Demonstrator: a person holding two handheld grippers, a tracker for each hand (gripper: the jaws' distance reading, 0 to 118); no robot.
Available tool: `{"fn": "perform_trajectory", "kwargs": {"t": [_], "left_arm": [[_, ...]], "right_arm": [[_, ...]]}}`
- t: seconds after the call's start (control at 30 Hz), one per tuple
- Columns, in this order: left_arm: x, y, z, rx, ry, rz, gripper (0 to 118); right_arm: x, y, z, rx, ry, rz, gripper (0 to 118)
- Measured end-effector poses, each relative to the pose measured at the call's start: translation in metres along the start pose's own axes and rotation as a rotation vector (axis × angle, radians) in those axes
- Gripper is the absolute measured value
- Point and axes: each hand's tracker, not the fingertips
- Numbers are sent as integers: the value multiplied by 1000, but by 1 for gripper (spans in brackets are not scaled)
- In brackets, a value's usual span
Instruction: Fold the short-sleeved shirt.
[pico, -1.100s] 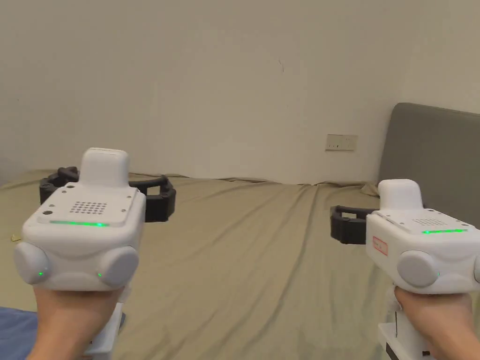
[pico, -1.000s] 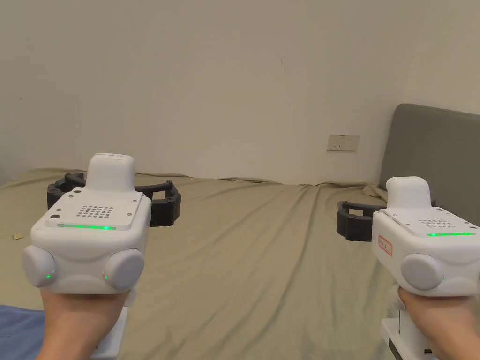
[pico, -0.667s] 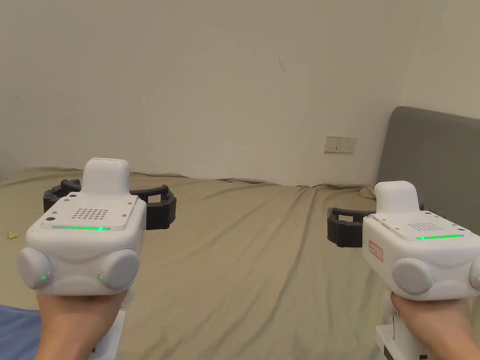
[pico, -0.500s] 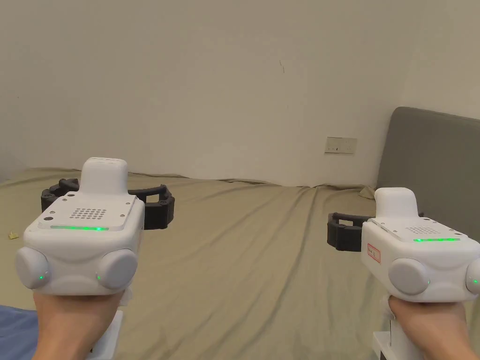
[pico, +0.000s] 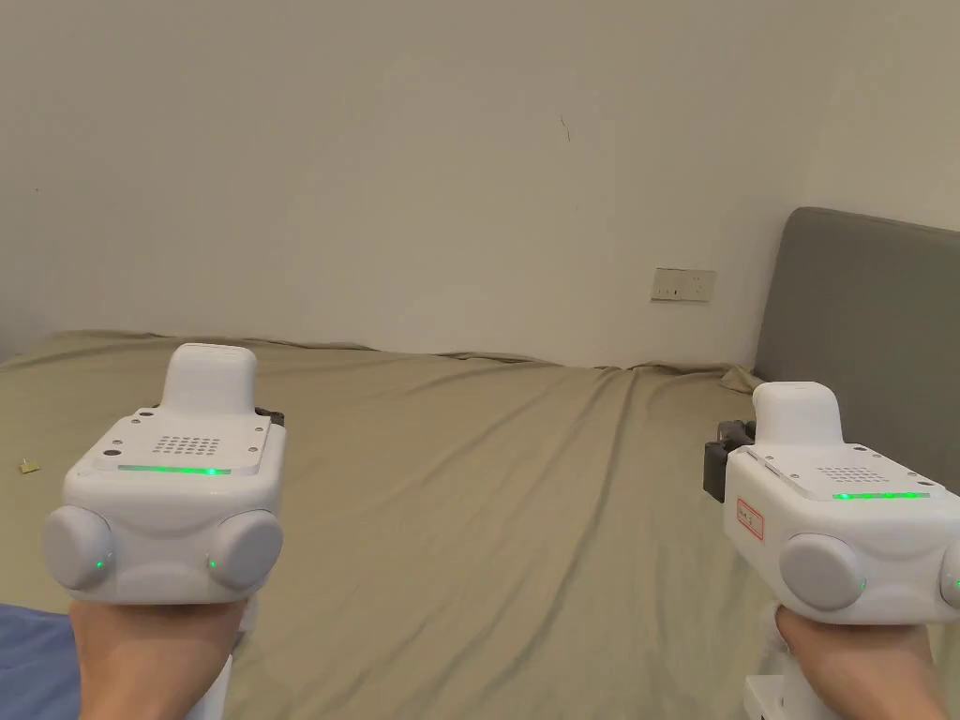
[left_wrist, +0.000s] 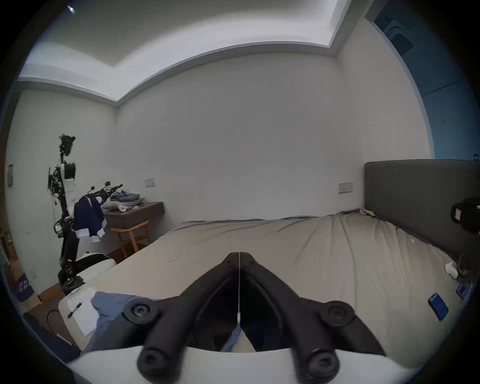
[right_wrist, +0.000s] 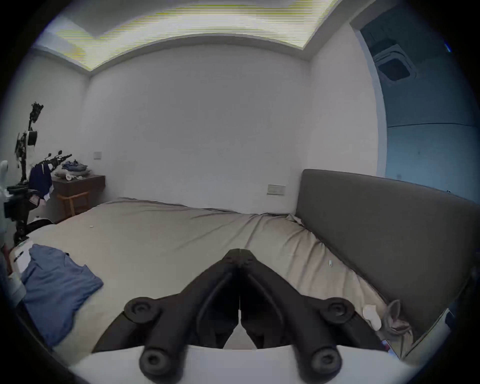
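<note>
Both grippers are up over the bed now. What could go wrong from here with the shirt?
1. Both the left gripper and right gripper are shut and empty; reaching the blue shirt like that would push it, not grip it.
2. The shirt lies rumpled at the bed's near-left edge, so a tug might drag it off.

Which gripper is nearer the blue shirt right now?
Left. The left gripper hangs closed just above and beside the blue shirt at the bed's near-left corner. The right gripper, also closed, is across the bed near the headboard.
</note>
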Motion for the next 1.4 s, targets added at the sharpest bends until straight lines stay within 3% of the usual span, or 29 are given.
{"fn": "perform_trajectory", "kwargs": {"t": [0.2,0.3,0.6,0.77,0.93,1.0,1.1,1.2,1.23,1.27,1.3,1.4], "left_arm": [[-22,0,3,2,1,22,0],[-48,2,16,2,38,24,0],[-177,-27,114,-24,363,65,0],[-220,-55,156,-105,461,69,0],[-237,-64,150,-148,460,60,0],[-243,-64,127,-221,348,41,0],[-252,-62,76,-300,163,31,0],[-250,-63,12,-448,3,14,0],[-247,-67,-9,-498,-34,20,14],[-243,-74,-30,-522,-57,35,73],[-239,-83,-51,-574,-73,57,117],[-221,-145,-86,-635,-128,93,118]], "right_arm": [[-5,3,4,-23,25,-12,2],[-32,9,6,-9,120,-18,2],[-187,16,22,24,578,3,2],[-264,0,33,-15,771,15,2],[-284,-6,27,-20,792,42,2],[-276,-5,17,-32,788,39,2],[-250,-6,1,-24,715,73,2],[-209,-7,-13,-44,627,45,2],[-195,-9,-18,-49,593,43,2],[-181,-11,-20,-55,545,48,2],[-167,-14,-20,-60,514,50,2],[-130,-27,-21,-88,412,58,2]]}}
